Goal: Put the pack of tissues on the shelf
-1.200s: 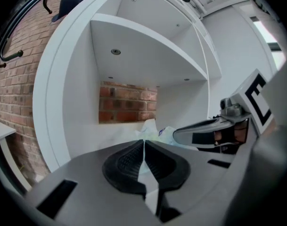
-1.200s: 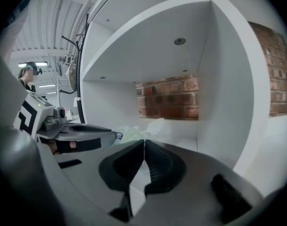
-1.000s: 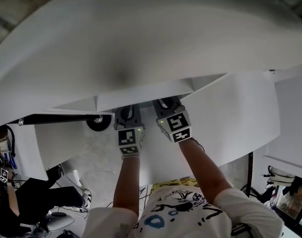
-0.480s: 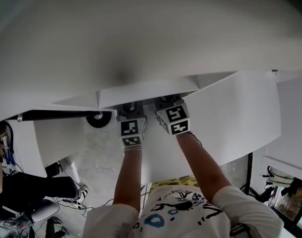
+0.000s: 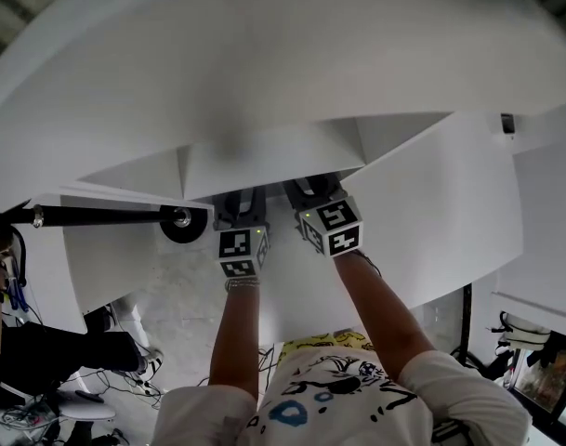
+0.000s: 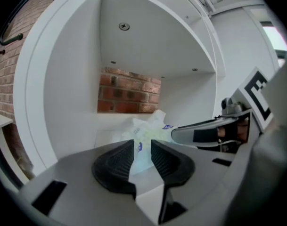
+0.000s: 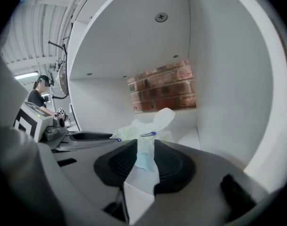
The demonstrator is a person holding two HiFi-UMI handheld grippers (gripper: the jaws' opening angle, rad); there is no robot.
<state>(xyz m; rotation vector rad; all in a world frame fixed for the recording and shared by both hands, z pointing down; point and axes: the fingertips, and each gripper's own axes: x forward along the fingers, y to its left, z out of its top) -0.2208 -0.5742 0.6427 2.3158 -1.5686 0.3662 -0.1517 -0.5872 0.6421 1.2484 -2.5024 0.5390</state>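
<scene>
The left claw [image 6: 142, 150] is nearly closed, its ribbed pads set narrowly on a fold of pale plastic film from the pack of tissues [image 6: 149, 130]. The right claw [image 7: 144, 150] is closed the same way on another strip of that film, which runs down between its pads. Both claws therefore hold the pack by its wrapper, one at each end.

Seen from the left claw, the pack's body lies just beyond the jaws at 12 o'clock. The right claw's long jaw comes in from 3 o'clock. Seen from the right claw, the pack bulges at 12 o'clock and the left claw lies at 9 o'clock.

Around them is the white shelf [image 6: 72, 102]. Its side walls and ceiling enclose both views, and a brick wall [image 6: 129, 94] shows through the open back. In the head view the shelf top covers the jaws, and only the marker cubes and forearms show below it.

The carrying looks nearly done, since the pack is well inside the compartment. It seems to rest on the shelf's floor, though the jaws hide its underside. What remains is to open both claws and draw them out.
</scene>
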